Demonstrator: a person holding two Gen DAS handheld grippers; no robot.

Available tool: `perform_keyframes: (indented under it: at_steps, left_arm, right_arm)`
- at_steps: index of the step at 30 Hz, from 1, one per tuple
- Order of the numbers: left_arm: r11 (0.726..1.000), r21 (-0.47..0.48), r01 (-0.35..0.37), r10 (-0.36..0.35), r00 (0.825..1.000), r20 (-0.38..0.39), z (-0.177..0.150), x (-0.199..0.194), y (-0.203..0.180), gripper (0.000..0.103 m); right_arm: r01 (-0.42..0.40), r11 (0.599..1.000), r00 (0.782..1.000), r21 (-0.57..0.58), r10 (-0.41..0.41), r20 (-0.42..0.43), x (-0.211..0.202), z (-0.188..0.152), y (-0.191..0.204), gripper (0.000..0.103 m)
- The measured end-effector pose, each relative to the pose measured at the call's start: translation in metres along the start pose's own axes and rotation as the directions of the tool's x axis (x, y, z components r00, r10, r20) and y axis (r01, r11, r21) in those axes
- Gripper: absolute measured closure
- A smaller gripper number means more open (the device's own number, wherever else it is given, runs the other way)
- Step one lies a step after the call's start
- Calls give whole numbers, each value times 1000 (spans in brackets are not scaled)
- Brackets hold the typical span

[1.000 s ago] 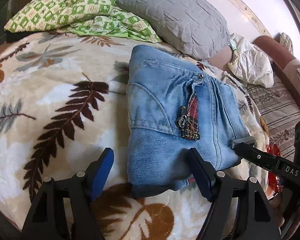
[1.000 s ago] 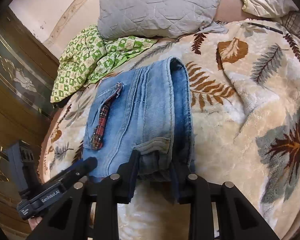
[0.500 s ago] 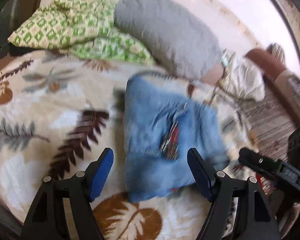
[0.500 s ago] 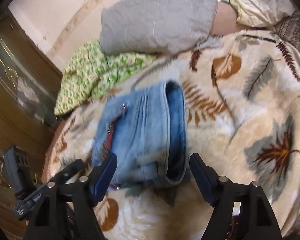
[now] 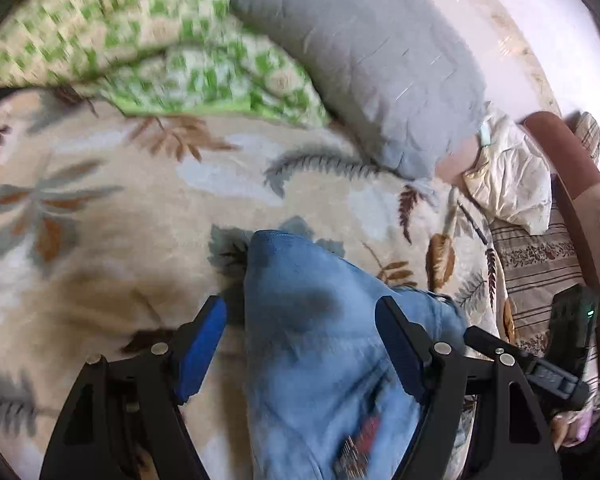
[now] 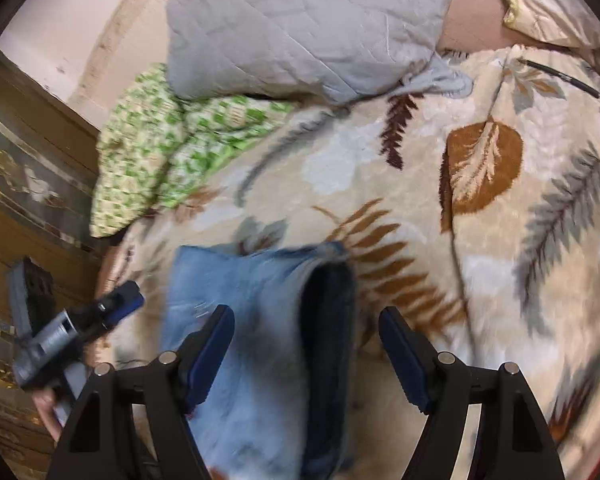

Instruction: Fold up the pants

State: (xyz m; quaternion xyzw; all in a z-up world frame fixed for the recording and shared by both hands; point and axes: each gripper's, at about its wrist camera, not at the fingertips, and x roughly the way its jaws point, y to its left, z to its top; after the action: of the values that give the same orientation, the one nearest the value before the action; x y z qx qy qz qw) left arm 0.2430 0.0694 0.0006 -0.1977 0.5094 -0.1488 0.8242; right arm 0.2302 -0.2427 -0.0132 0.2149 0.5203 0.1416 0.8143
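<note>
The folded jeans (image 5: 324, 344) lie as a thick blue denim bundle on the leaf-patterned plush blanket (image 5: 112, 216) that covers the bed, at the near edge of both views and running in between each claw's fingers. The left gripper (image 5: 302, 344) stands spread wide over the bundle, its blue pads (image 5: 202, 344) clear of the cloth on either side. The right gripper (image 6: 306, 352) is likewise spread, its jaws having just been opening and then closing a little; denim lies between them, but the pads (image 6: 212, 356) do not press it, and the bundle's dark open end faces that camera. Farther off, a grey quilted pillow (image 5: 364, 56) rests at the head of the bed with a green-and-white checked cloth (image 5: 148, 36) crumpled to its left. Both views are motion-blurred.
</note>
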Motion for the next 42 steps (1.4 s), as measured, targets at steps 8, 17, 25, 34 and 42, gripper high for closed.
perform_keyframes:
  at_steps: [8, 17, 25, 34, 42]
  left_arm:
    - [995, -93, 41, -44, 998, -39, -3, 27, 10, 37]
    - [1000, -25, -19, 19, 1000, 8, -7, 34, 9, 54]
    - [977, 113, -182, 169, 979, 111, -20, 15, -20, 51]
    - [975, 153, -163, 148, 983, 104, -71, -27, -26, 28]
    - [979, 134, -154, 149, 988, 49, -115, -29, -20, 28]
  right_arm:
    - [-56, 998, 997, 18, 57, -59, 31, 14, -5, 63]
    - [-57, 996, 993, 62, 63, -103, 52, 10, -22, 95]
    - [-56, 998, 998, 11, 57, -39, 27, 3, -8, 92]
    - [-85, 996, 996, 7, 85, 42, -29, -48, 2, 24]
    - [-38, 997, 999, -65, 37, -6, -28, -98, 25, 55]
